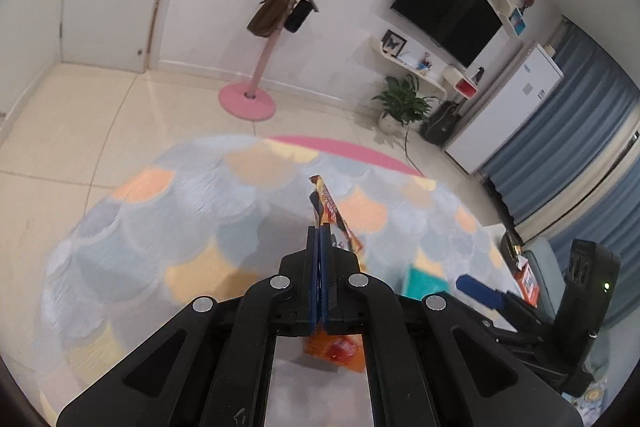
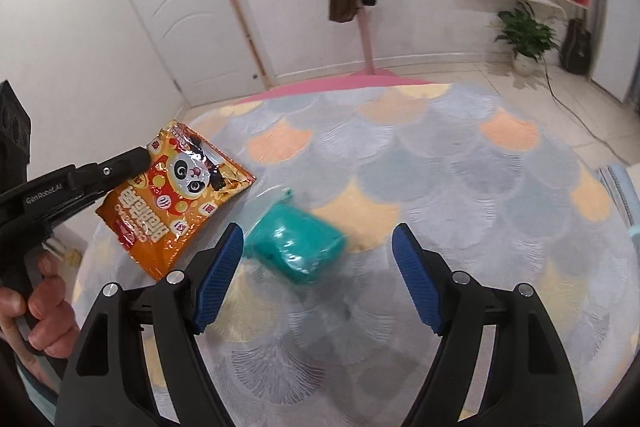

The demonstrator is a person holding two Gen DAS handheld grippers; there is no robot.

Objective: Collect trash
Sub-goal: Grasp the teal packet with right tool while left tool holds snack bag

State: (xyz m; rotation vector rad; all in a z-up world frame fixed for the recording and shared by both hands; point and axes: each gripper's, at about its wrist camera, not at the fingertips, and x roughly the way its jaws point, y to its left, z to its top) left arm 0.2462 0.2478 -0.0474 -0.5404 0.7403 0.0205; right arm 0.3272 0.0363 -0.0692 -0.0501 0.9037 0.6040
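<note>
I'm hovering over the scalloped rug (image 2: 440,155), and my left gripper (image 1: 320,239) is pinching the orange snack wrapper (image 2: 176,199) tight by one edge, holding it up above the rug. My right gripper (image 2: 318,267) is hanging wide open and empty right over the teal packet (image 2: 296,243) lying on the rug. I'm judging that thin edge grip could slip, dropping the wrapper. The right view is showing the wrapper's whole panda face; my left view is seeing it edge-on only, with the right gripper off to the side.
</note>
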